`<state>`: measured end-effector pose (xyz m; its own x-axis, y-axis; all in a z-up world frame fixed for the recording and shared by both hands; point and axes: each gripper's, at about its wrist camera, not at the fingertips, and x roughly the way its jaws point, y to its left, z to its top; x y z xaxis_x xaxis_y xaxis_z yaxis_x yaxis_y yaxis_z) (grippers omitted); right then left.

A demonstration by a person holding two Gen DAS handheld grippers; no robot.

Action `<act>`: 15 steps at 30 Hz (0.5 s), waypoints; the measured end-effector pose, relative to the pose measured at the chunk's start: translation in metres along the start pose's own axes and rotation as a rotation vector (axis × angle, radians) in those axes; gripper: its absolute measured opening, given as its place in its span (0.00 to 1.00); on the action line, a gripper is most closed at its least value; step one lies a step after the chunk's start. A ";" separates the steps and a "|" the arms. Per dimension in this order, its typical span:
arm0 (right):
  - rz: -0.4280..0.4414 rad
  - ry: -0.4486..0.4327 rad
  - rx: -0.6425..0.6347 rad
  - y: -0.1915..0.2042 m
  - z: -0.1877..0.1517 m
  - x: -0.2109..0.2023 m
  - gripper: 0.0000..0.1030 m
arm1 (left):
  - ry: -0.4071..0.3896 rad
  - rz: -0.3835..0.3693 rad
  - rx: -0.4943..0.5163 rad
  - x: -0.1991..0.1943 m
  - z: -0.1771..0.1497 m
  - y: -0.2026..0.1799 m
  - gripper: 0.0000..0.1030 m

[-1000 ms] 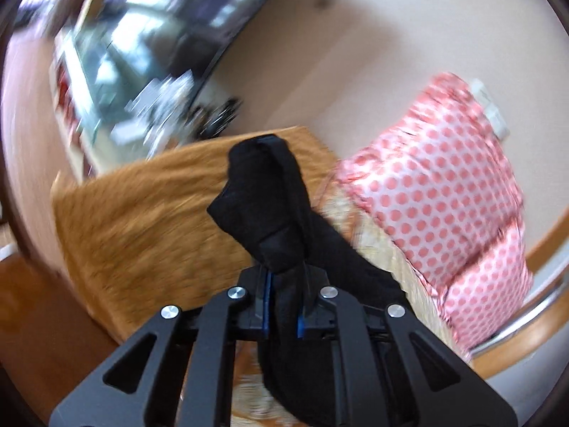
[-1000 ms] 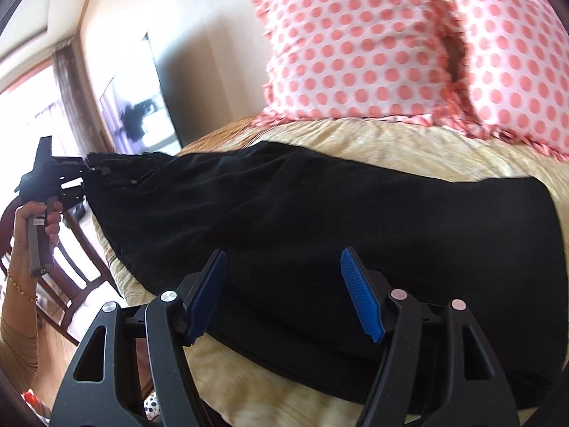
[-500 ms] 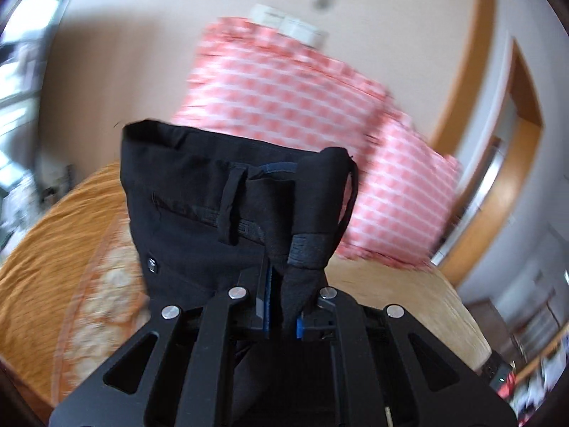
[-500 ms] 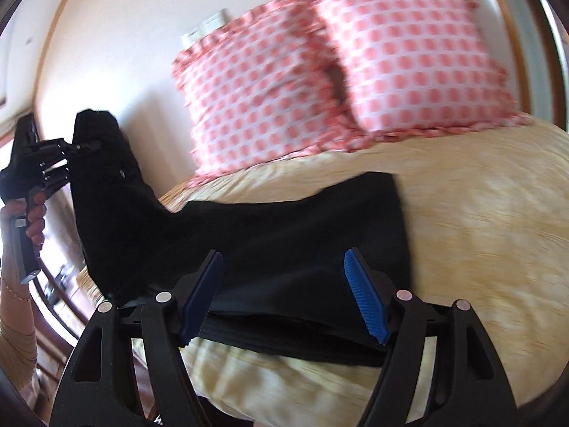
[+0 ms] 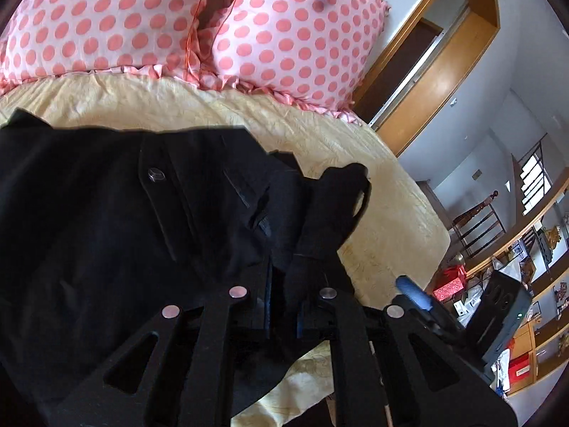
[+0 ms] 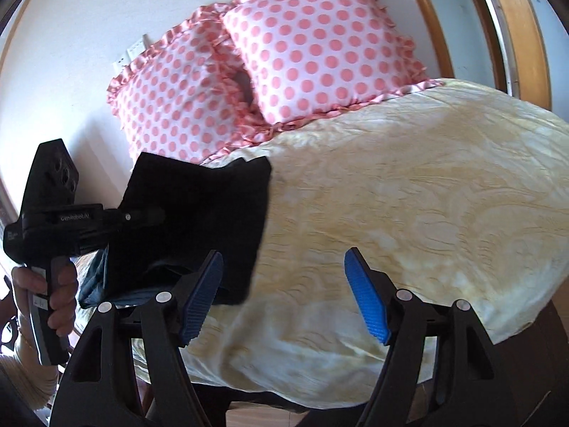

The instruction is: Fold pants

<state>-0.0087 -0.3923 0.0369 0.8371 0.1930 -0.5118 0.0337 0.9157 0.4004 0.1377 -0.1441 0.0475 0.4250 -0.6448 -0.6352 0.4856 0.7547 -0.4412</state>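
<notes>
Pants (image 5: 106, 231) hide left gripper's (image 5: 284, 315) clamped tips — right gripper (image 6: 282, 293) gapes, empty.

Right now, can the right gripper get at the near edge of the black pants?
Probably yes. The right gripper is open and holds nothing, and the pants lie on the bedspread just past its left finger. Only the left gripper, shut on the waistband, is close by.
</notes>
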 end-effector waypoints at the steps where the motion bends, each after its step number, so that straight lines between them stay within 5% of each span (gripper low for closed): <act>1: -0.007 -0.002 0.003 -0.002 0.000 -0.002 0.70 | -0.037 0.014 0.017 -0.006 0.002 -0.005 0.08; 6: -0.025 -0.013 0.037 -0.015 0.000 -0.003 0.70 | -0.161 0.037 0.100 -0.033 0.004 -0.026 0.08; 15: -0.036 -0.004 0.020 -0.011 -0.002 0.002 0.70 | -0.106 0.066 0.247 0.000 -0.037 -0.053 0.09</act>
<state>-0.0085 -0.4013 0.0301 0.8375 0.1588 -0.5229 0.0743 0.9149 0.3968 0.0842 -0.1800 0.0475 0.5335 -0.6142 -0.5815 0.6203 0.7515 -0.2247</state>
